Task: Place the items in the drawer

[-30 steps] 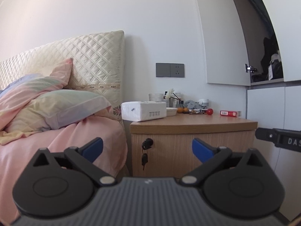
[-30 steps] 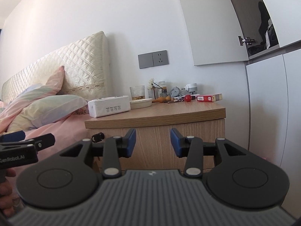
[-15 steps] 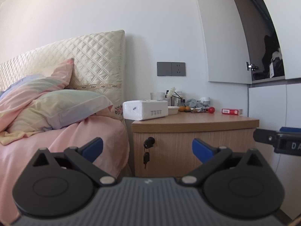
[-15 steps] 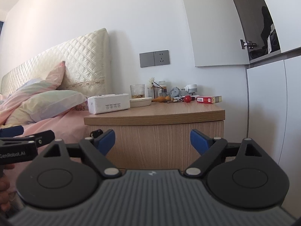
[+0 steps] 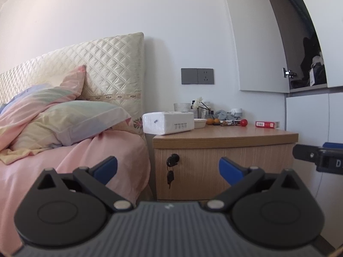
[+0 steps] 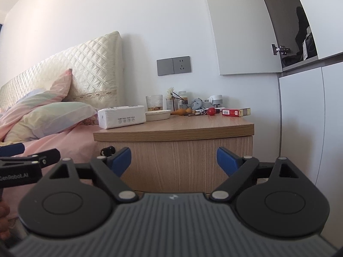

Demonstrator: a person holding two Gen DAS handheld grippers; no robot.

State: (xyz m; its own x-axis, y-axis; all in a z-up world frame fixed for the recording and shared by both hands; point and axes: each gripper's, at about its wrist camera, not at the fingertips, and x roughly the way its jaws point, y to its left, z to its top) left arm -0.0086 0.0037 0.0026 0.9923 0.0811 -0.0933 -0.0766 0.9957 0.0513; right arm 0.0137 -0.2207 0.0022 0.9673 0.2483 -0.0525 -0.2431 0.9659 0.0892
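A wooden nightstand (image 5: 225, 137) (image 6: 175, 128) stands beside the bed. Its drawer front (image 5: 223, 171) (image 6: 173, 165) is shut, with a lock and hanging key (image 5: 171, 171) at its left. On top lie a white tissue pack (image 5: 168, 122) (image 6: 122, 117), a red box (image 5: 267, 124) (image 6: 235, 112), a red ball (image 5: 243, 122) (image 6: 211, 111) and small clutter. My left gripper (image 5: 168, 168) is open and empty, short of the drawer. My right gripper (image 6: 173, 159) is open and empty, also short of the drawer.
A bed with pink sheets (image 5: 75, 160) and pillows (image 5: 75, 120) lies left of the nightstand. White cabinet doors (image 6: 310, 128) stand to the right, with an open cupboard (image 5: 310, 75) above. A glass (image 6: 154, 102) and shallow dish (image 6: 158, 115) sit at the back of the nightstand.
My right gripper has opened wide from nearly shut. Both grippers have drifted slightly closer to the nightstand. The left gripper stays open.
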